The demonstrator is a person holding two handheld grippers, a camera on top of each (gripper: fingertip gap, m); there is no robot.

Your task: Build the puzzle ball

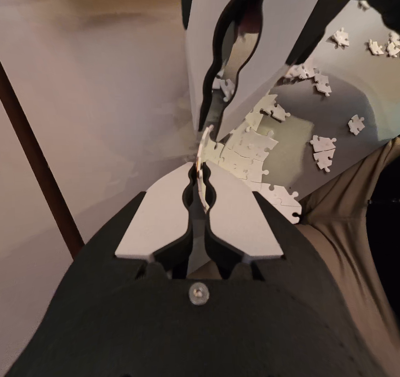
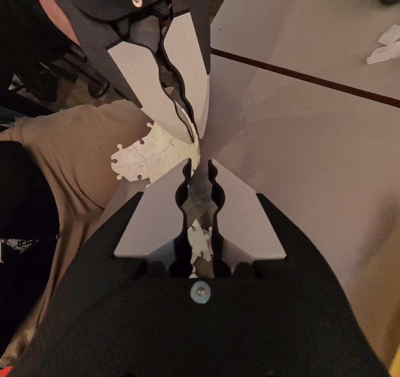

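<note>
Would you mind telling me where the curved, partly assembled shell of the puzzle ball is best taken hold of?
Probably at its rim, edge-on, with one finger on each face. The assembled shell is a thin curved sheet, so only its edge fits between the fingers. The left hand-held gripper already pinches the rim this way; the right hand-held gripper meets the same edge from the opposite side. Avoid the protruding tabs.

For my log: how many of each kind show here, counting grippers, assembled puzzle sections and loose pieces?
Black two-finger grippers: 2, the left gripper and the right gripper
Curved white assembled puzzle-ball section: 1
Loose white puzzle pieces on the pale table: at least 9, some overlapping
Total: at least 12
</note>
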